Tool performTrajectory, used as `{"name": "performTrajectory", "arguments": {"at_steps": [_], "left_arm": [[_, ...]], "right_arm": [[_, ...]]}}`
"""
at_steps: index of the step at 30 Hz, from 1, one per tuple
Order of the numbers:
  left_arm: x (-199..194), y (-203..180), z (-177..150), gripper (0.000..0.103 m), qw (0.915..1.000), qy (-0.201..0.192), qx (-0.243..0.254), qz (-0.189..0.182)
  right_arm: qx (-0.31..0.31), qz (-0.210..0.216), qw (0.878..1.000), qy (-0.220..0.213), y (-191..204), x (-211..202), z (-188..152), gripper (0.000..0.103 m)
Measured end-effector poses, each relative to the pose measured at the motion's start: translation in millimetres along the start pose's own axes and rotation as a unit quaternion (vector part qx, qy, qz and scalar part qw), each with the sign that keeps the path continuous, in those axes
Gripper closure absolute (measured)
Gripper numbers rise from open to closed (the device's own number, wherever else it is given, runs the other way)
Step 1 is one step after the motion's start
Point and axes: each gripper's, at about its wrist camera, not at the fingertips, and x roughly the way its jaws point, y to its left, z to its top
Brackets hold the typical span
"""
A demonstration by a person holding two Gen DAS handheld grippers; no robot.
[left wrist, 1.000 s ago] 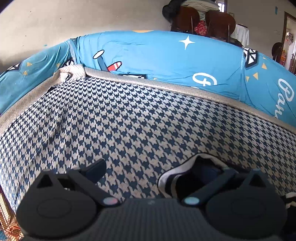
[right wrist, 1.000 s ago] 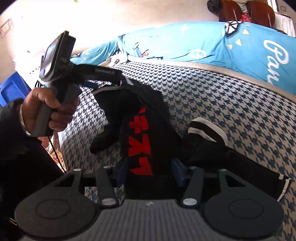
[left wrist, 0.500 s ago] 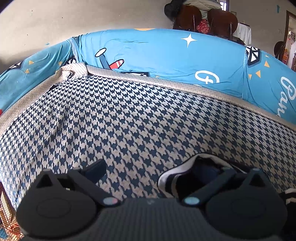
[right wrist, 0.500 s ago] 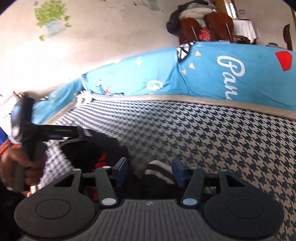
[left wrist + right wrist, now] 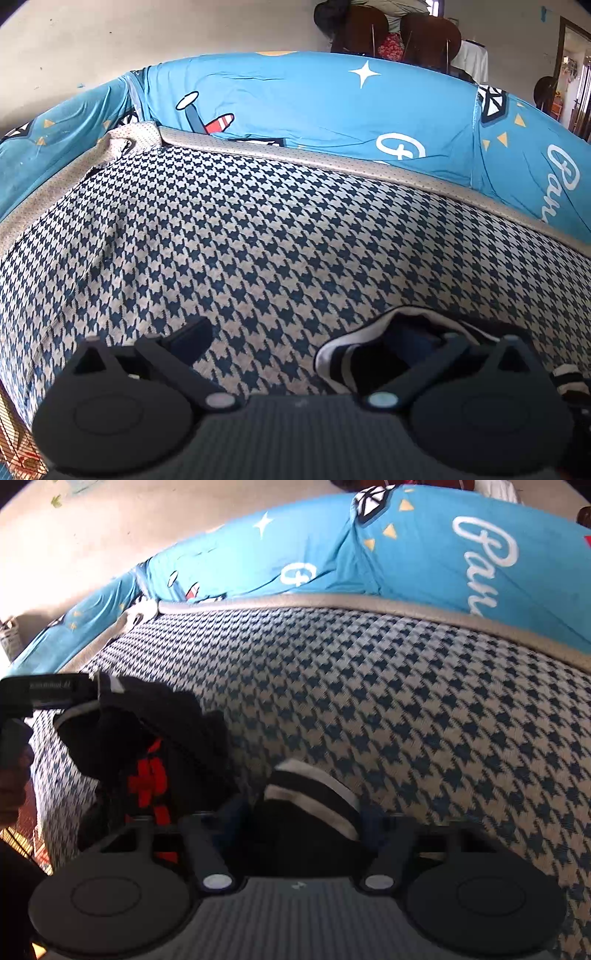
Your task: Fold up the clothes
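Note:
A black garment with red lettering and white-striped trim lies bunched on the houndstooth cushion. One striped cuff sits between the fingers of my right gripper, whose jaws are closing around it. In the left wrist view my left gripper stands open, its fingers spread wide. Another striped edge of the garment is draped around its right finger, and bare cushion shows between the fingers. From the right wrist view the left gripper is at the far left, with the garment hanging at its tip.
A blue printed cover wraps the sofa back and arm behind the cushion. Beige piping edges the seat. Dark wooden chairs stand beyond the sofa. A hand shows at the left edge of the right wrist view.
My right gripper has swung down and in over the striped cuff, and its jaws have narrowed. The left gripper has stayed in place.

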Motion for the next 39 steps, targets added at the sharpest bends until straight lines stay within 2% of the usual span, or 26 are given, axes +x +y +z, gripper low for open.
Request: {"name": "performTrajectory", "arguments": {"at_steps": [2, 5, 10, 16, 22, 29, 37, 39], "left_arm": [[-1, -4, 0, 0.0, 1.0, -0.003, 0.007, -0.004], [-6, -12, 1, 0.0, 0.9995, -0.024, 0.021, 0.008], [-13, -29, 12, 0.0, 0.9961, -0.065, 0.04, 0.046], [-20, -53, 33, 0.0, 0.9911, -0.111, 0.047, 0.057], [-20, -75, 56, 0.0, 0.987, -0.144, 0.034, 0.062], [-10, -94, 75, 0.0, 0.9839, -0.165, 0.022, 0.065], [0, -114, 98, 0.0, 0.9808, -0.188, 0.017, 0.047], [8, -122, 102, 0.0, 0.9803, -0.193, 0.02, 0.037]], "right_arm": [[-0.006, -0.001, 1.0, 0.003, 1, 0, -1, 0.085], [-0.011, -0.011, 1.0, -0.024, 2, -10, 2, 0.089], [0.023, -0.047, 0.994, -0.093, -13, -31, 10, 0.091], [0.042, -0.103, 0.979, -0.173, -25, -57, 22, 0.091], [0.024, -0.142, 0.968, -0.205, -23, -63, 43, 0.091], [0.052, -0.163, 0.954, -0.248, -39, -69, 61, 0.091], [0.079, -0.183, 0.934, -0.297, -56, -69, 86, 0.091], [0.084, -0.192, 0.926, -0.313, -59, -67, 88, 0.087]]}}
